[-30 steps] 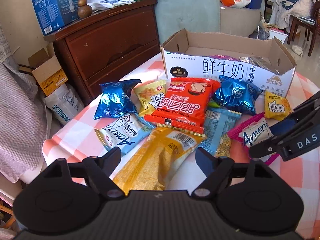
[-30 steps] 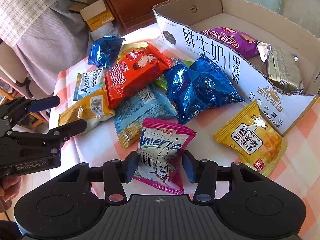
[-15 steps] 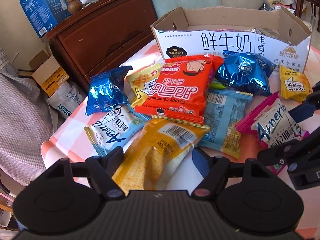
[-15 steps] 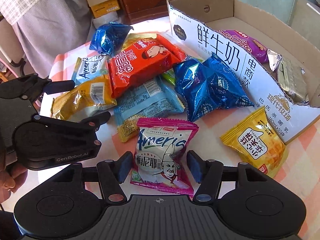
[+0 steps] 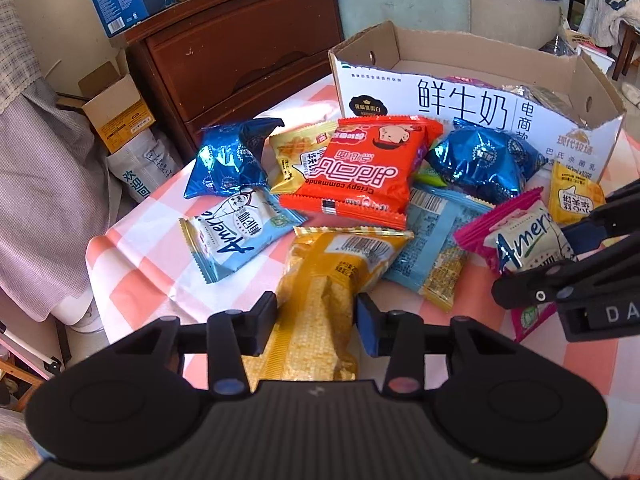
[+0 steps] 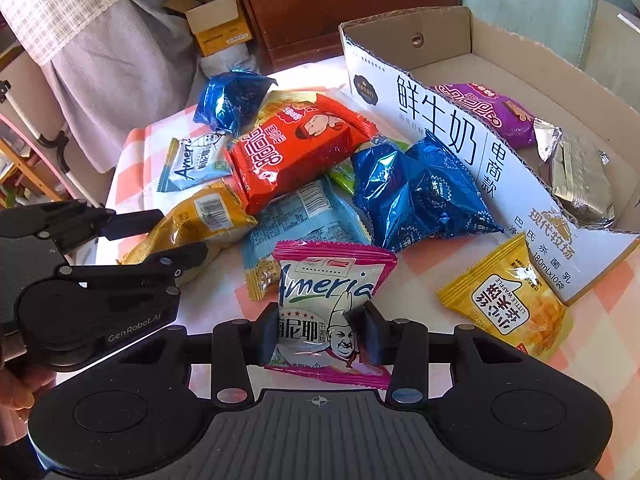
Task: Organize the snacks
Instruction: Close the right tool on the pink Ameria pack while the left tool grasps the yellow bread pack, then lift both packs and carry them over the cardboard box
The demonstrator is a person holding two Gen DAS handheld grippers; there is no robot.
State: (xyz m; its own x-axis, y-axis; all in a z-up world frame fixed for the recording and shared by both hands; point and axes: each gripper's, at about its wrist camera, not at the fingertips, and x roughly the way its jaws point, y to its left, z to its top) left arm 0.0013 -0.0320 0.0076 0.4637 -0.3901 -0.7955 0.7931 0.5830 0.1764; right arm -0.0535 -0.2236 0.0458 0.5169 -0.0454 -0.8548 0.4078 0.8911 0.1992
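Several snack packets lie in a heap on a pink checked table (image 5: 132, 264) in front of a cardboard milk box (image 5: 460, 104). My left gripper (image 5: 316, 316) is shut on the near end of a long yellow packet (image 5: 328, 288); it also shows in the right wrist view (image 6: 200, 220). My right gripper (image 6: 322, 330) is shut on a pink-edged Ameria packet (image 6: 332, 304), which dents under the pads. That packet also shows in the left wrist view (image 5: 520, 236). The box (image 6: 436, 128) holds a purple packet (image 6: 480, 112) and a silver packet (image 6: 580, 180).
In the heap are a red packet (image 5: 368, 172), two blue foil packets (image 5: 228, 160) (image 5: 484, 160), a pale blue Ameria packet (image 5: 232, 236), a light blue packet (image 5: 436, 244) and small yellow waffle packets (image 6: 508, 304). A brown dresser (image 5: 240, 52) stands behind the table's left edge.
Both grippers have closed: the left onto the yellow packet, the right onto the pink-edged Ameria packet. Both have moved forward a little toward the heap.
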